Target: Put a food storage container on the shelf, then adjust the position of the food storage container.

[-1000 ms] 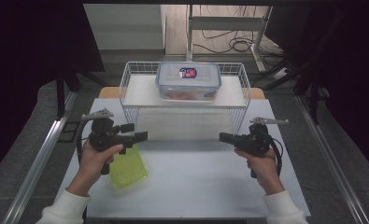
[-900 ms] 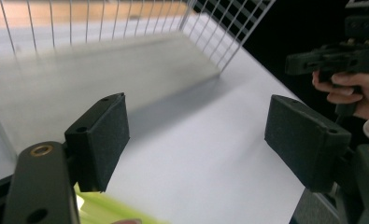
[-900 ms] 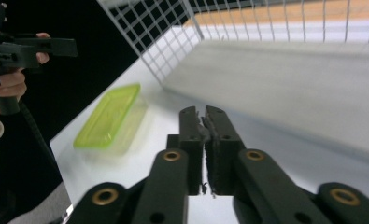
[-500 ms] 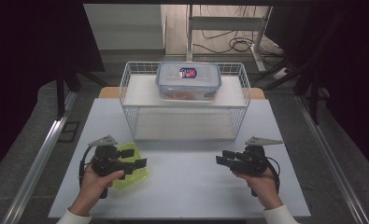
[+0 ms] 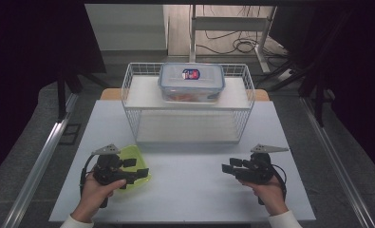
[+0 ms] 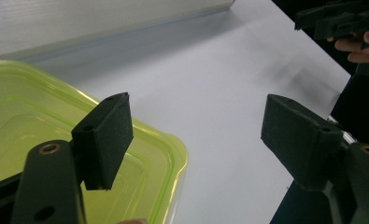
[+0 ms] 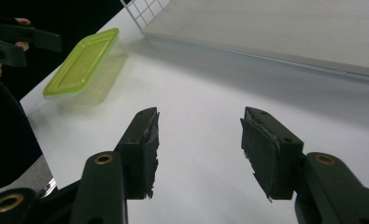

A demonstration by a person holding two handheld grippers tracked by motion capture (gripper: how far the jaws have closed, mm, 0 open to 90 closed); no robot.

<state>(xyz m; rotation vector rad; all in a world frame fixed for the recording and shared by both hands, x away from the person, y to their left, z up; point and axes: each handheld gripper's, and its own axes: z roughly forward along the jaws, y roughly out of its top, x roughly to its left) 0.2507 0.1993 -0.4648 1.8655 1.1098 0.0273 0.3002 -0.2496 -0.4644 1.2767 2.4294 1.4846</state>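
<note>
Hovering over a translucent lime plastic tub (image 5: 134, 161) — left tongs (image 5: 136, 168) agape, right tongs (image 5: 230, 168) just parting, empty.

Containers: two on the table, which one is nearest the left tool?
The yellow-green container, lying on the table right under the left tool. The clear box with the blue-rimmed lid sits far off in the wire basket.

Two hand-held grippers, one green container (image 5: 130, 161), one clear lidded box (image 5: 191, 81), one wire basket (image 5: 128, 90).
</note>
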